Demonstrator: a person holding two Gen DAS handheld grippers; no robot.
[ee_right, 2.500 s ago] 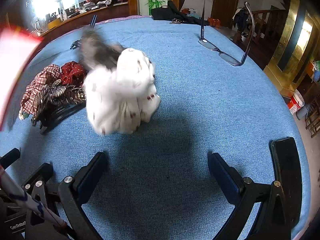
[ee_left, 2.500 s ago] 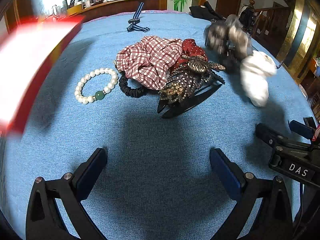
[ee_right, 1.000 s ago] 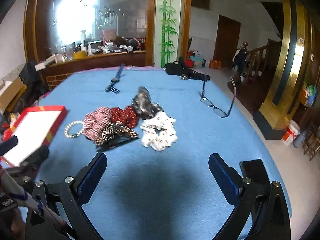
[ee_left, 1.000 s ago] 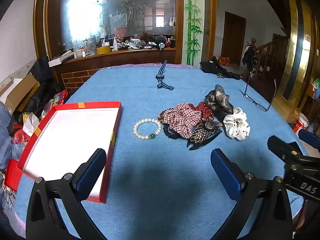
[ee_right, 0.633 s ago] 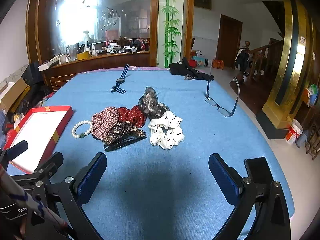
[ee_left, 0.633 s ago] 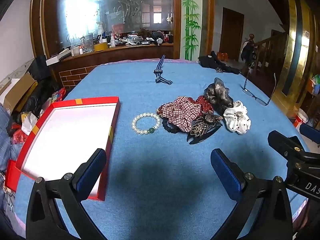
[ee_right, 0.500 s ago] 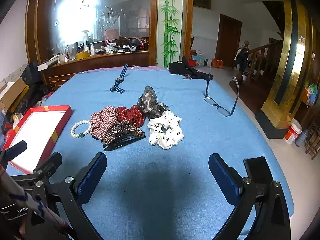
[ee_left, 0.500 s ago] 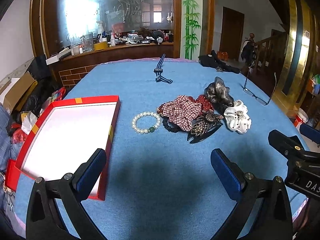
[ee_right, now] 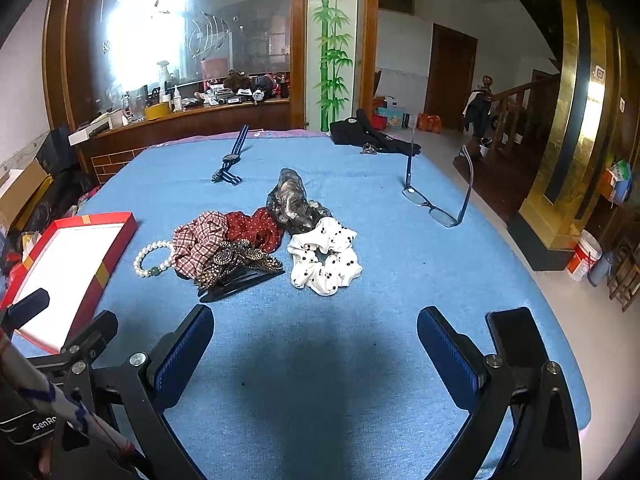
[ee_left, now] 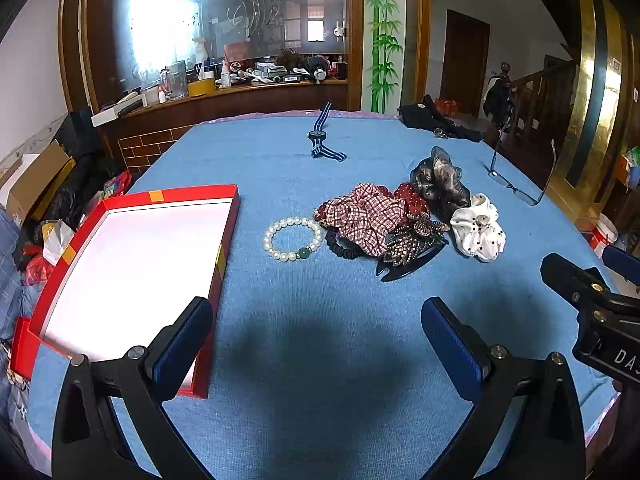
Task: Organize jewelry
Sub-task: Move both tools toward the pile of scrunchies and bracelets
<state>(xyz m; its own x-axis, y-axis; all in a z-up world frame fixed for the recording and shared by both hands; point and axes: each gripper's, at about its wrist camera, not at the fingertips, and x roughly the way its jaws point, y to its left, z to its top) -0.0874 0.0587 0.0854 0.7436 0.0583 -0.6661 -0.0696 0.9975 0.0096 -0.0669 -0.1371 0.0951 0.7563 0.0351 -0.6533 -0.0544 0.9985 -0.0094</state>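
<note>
Both grippers, L & R, spread wide w/ nothing held; pearl bracelet lay ahead, nearer L, red box just left.

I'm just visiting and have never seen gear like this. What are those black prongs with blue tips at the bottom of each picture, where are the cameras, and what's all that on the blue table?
No robot here: a person holds one two-finger gripper in each hand, with a wide-angle camera on each looking forward along the fingers. One picture is from the left gripper, the other from the right gripper. Both are open and hold nothing. On the blue tablecloth lie an empty red box with a white inside, a white pearl bracelet with one green bead, a pile of fabric scrunchies with a dark beaded hair comb, a white dotted scrunchie, a striped-strap watch and blue-framed glasses.
</note>
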